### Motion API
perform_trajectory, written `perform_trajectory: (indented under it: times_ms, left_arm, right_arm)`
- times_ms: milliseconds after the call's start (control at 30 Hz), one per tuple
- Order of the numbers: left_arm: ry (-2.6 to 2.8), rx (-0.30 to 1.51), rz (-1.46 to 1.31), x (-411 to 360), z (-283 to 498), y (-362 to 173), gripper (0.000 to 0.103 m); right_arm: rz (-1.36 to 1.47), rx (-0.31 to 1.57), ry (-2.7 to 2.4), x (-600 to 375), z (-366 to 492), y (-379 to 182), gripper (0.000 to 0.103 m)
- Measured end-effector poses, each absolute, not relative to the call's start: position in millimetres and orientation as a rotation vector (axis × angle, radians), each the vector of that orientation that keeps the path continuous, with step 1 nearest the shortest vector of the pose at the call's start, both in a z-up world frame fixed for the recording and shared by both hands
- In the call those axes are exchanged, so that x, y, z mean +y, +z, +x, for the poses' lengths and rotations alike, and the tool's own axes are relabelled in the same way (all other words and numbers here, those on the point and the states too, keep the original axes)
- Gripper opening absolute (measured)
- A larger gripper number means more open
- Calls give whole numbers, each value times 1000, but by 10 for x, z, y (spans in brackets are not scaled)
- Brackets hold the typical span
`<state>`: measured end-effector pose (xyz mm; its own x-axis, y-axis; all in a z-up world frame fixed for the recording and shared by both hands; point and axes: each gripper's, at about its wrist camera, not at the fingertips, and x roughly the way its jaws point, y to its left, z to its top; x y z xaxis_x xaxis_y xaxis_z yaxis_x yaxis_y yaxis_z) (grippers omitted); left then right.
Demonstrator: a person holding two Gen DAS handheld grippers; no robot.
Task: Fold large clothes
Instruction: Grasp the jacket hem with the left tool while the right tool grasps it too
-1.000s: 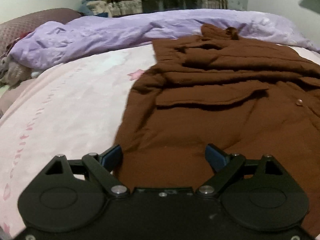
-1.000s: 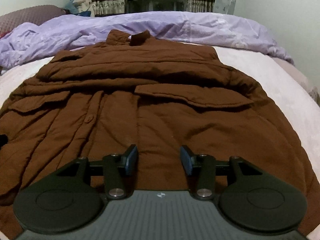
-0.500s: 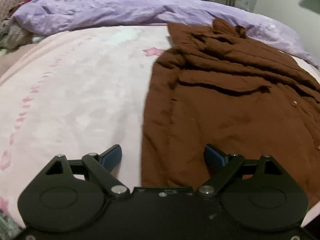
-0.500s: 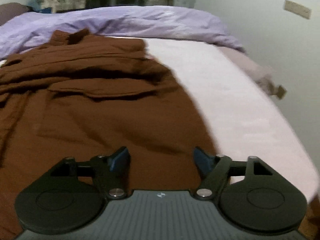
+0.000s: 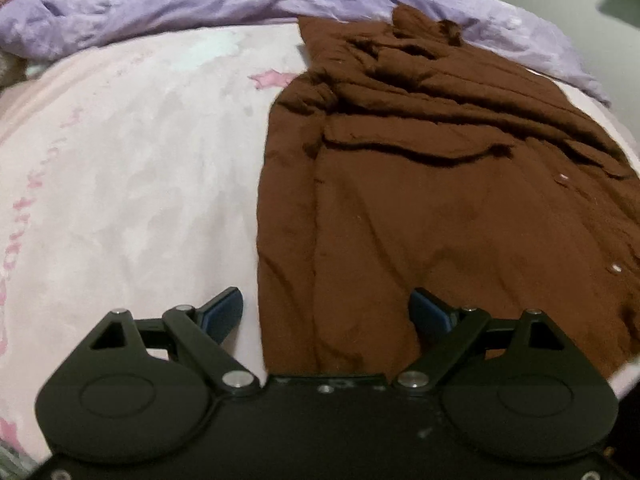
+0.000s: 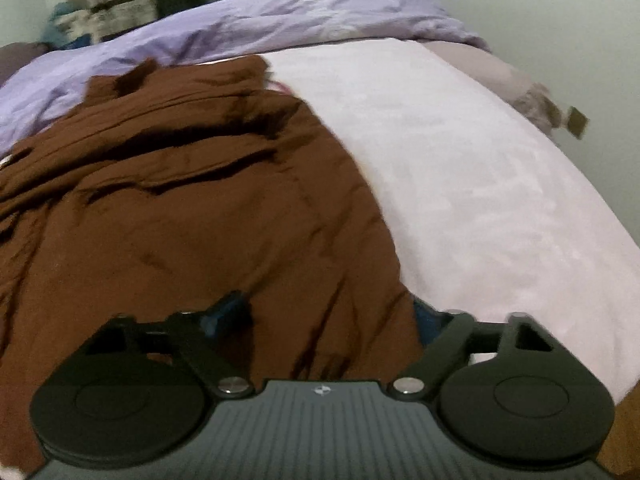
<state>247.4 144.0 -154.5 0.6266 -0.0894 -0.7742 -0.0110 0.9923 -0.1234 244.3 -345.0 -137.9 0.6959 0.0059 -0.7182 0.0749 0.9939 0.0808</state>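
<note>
Brown coat (image 5: 440, 208), one, on one pink bed (image 5: 140, 180); two grippers, left (image 5: 326, 308) and right (image 6: 332, 312), both unclenched, empty.

both tools (image 5: 326, 312) (image 6: 326, 316) wide open, tilted downward

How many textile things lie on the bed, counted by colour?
Brown: 1, the coat
Lilac: 1, the duvet
Pale pink: 1, the bed sheet
Total: 3

pink bed (image 5: 132, 184), brown coat (image 5: 440, 216), purple duvet (image 5: 192, 4)
</note>
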Motion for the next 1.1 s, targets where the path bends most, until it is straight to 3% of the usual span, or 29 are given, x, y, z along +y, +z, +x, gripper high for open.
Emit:
perform_trajectory:
  times_ms: [200,233,267,300,333,400,433,733,900,1000,1033,1100]
  left_arm:
    - [22,867,-108,1253,2508,-1578,88]
    - [33,852,-114,1230,2510,-1585,86]
    - [39,840,-114,1213,2506,-1580,81]
    - [33,820,-111,1198,2476,-1564,63]
    - [20,813,-127,1214,2461,-1539,31]
    - [26,809,-176,1281,2434,-1463,13]
    - [16,809,-193,1309,2435,-1429,10]
    - [41,665,-153,1471,2344,-657,10]
    - [47,801,-147,1551,2388,-1040,19]
    - [59,872,-160,1573,2397,-1318,35]
    - [63,877,-160,1568,2376,-1361,48]
    - [52,883,-176,1574,2314,-1389,60]
  right_arm:
    - [88,774,-2,-3464,2534,-1367,70]
    - [86,767,4,-3444,2540,-1358,51]
    - [114,767,32,-3436,2541,-1337,24]
    - [127,769,26,-3427,2535,-1319,22]
    - [116,769,12,-3398,2528,-1305,20]
    - [88,756,-3,-3327,2486,-1250,16]
    - [92,744,-6,-3304,2458,-1206,15]
    - [202,607,24,-3198,1976,-577,14]
    - [228,720,-14,-3245,2126,-1011,15]
    - [252,762,-16,-3301,2159,-1271,17]
    - [249,759,-12,-3315,2142,-1295,22]
    - [207,775,-4,-3290,2090,-1305,32]
